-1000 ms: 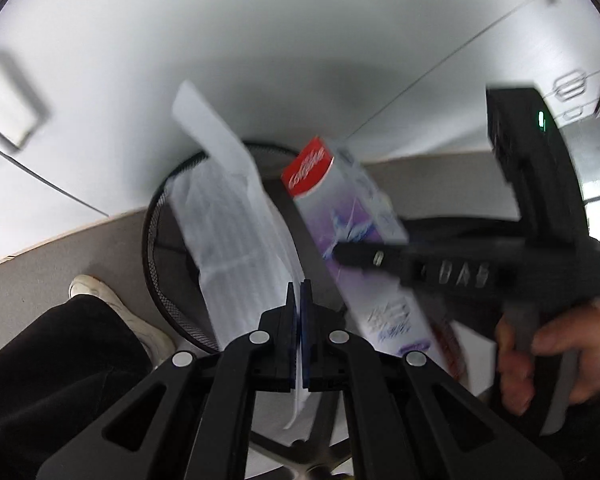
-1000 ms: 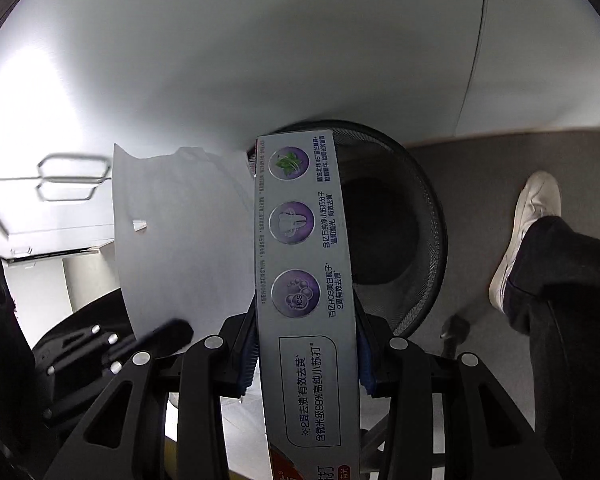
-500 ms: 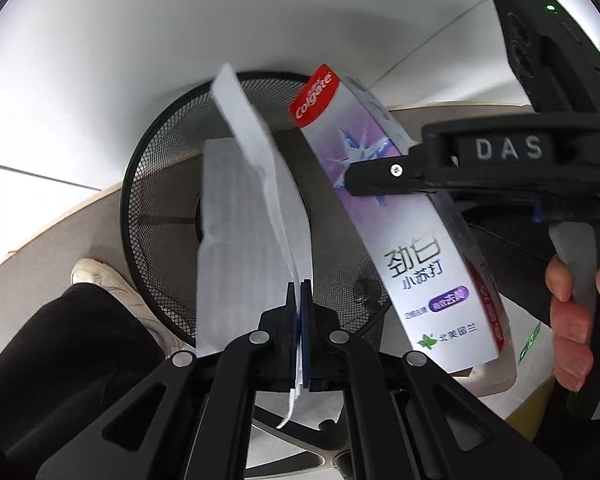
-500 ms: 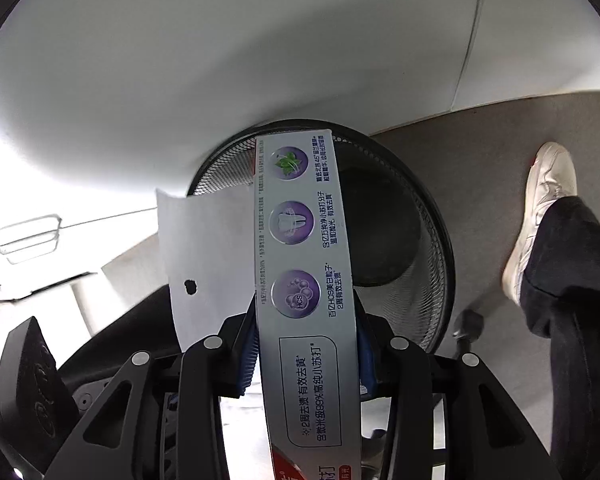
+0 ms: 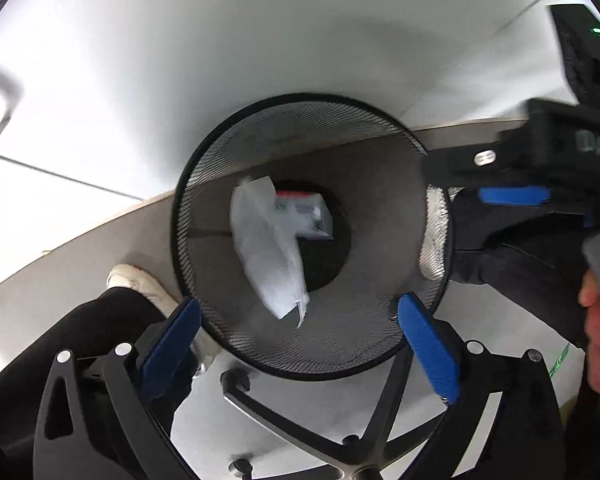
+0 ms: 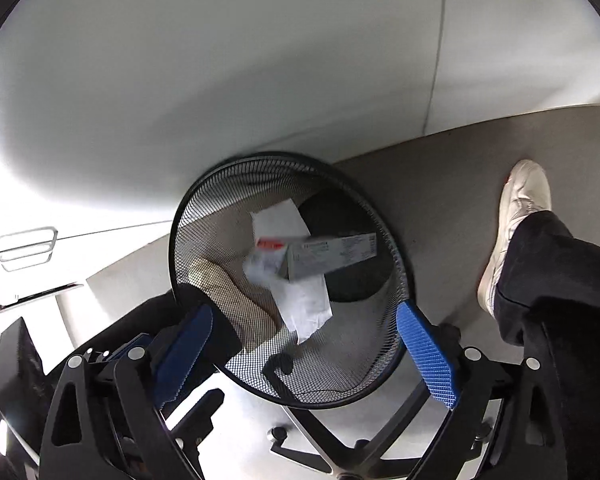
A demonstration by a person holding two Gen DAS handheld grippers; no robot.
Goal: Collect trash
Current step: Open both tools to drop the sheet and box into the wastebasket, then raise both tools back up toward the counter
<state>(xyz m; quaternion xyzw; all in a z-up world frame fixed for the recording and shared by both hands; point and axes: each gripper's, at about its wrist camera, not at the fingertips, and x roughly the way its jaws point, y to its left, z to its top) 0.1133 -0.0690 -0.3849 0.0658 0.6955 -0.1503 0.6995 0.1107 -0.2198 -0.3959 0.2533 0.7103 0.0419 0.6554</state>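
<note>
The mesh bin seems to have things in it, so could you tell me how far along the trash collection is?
Done: white paper and toothpaste box are inside the mesh bin. In hand: nothing; left claw and right claw are open. Left: no other trash visible.

White wall (image 6: 260,60) meets grey floor (image 6: 452,184); chair base (image 5: 312,432) below.

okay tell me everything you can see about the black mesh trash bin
The black mesh trash bin is round, of fine wire mesh with a solid black rim and dark bottom, widening toward the top. It stands upright on the grey floor near a white wall. Inside are a white paper sheet and a toothpaste box, both blurred. Neither open hand-held gripper visibly touches it.
</note>
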